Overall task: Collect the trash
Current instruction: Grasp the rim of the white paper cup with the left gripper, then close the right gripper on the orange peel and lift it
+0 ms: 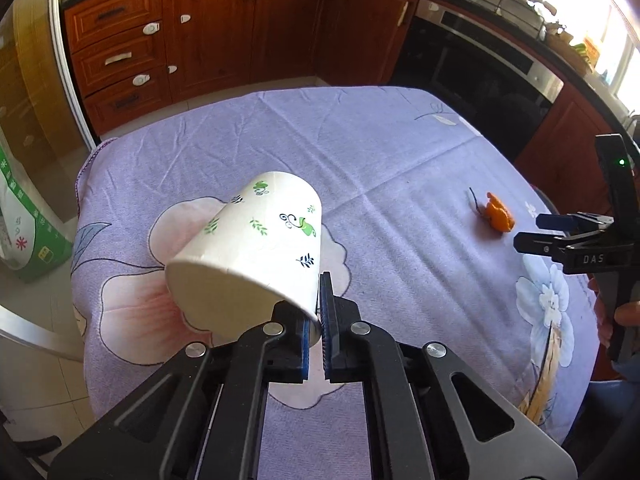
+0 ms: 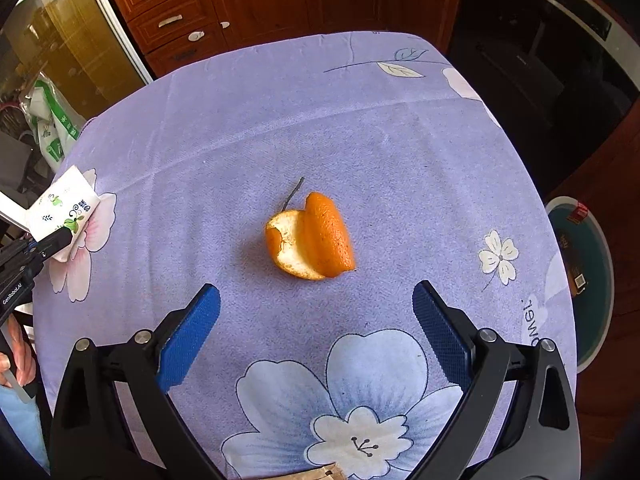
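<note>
Right wrist view: orange peel lies ahead, centred between the spread right claw.

We hold the left gripper pitched steeply downward, its blue-padded jaws drawn together on the rim wall of a paper cup, one finger inside the mouth and one outside, the cup tilted on its side. Our right gripper also points steeply down, jaws spread wide and nothing between the pads. In the left wrist view it enters from the right edge. Fingers of our left hand show at the lower left of the right wrist view.
</note>
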The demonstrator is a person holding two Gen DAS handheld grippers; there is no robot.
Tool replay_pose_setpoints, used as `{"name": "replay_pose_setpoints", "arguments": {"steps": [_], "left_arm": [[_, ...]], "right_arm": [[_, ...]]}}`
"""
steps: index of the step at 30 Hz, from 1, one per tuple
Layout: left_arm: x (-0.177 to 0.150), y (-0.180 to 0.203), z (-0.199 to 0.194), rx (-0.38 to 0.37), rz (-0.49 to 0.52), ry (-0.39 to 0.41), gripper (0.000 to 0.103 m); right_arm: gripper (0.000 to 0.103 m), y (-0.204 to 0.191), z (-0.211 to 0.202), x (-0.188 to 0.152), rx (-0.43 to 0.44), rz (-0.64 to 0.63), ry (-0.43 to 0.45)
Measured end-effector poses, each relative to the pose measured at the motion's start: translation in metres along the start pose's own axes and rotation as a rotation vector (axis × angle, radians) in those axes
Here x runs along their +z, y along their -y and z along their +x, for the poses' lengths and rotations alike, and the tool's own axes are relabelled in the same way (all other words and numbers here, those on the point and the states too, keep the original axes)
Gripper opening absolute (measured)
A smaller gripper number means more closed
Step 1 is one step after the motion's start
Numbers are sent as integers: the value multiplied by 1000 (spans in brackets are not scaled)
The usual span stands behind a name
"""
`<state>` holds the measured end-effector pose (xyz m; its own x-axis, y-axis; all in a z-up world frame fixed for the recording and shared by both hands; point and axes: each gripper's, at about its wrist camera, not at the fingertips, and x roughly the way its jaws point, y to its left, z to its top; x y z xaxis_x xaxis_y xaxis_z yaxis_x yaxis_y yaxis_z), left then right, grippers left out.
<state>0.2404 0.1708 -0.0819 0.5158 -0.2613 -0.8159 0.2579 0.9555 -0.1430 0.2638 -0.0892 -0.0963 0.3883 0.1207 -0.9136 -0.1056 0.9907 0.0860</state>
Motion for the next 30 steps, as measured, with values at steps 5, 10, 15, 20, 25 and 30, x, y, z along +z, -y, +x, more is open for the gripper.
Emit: {"name": "replay_pose_setpoints", "arguments": {"steps": [5,10,15,20,25,30], "left_arm": [[-1,14,3,-1,-2,-16,5],[-1,16,8,18,-1,-23,5],[-1,17,15,37,-12,-41,7],[-2,22,12,64,-33,-14,5],[0,31,-7,60,-54,19,5],[-1,52,-24,81,-40,21,5]], "right_arm": [[83,-9,1,6,-10,-59,43],[63,-16,17,17,-28,-93,32],[36,-17,26,14,-31,-111,29],[20,-13,14,12,-3,-107,49],[20,-7,-4,4,31,-93,67],[20,4,-25,-5,66,-71,89]]}}
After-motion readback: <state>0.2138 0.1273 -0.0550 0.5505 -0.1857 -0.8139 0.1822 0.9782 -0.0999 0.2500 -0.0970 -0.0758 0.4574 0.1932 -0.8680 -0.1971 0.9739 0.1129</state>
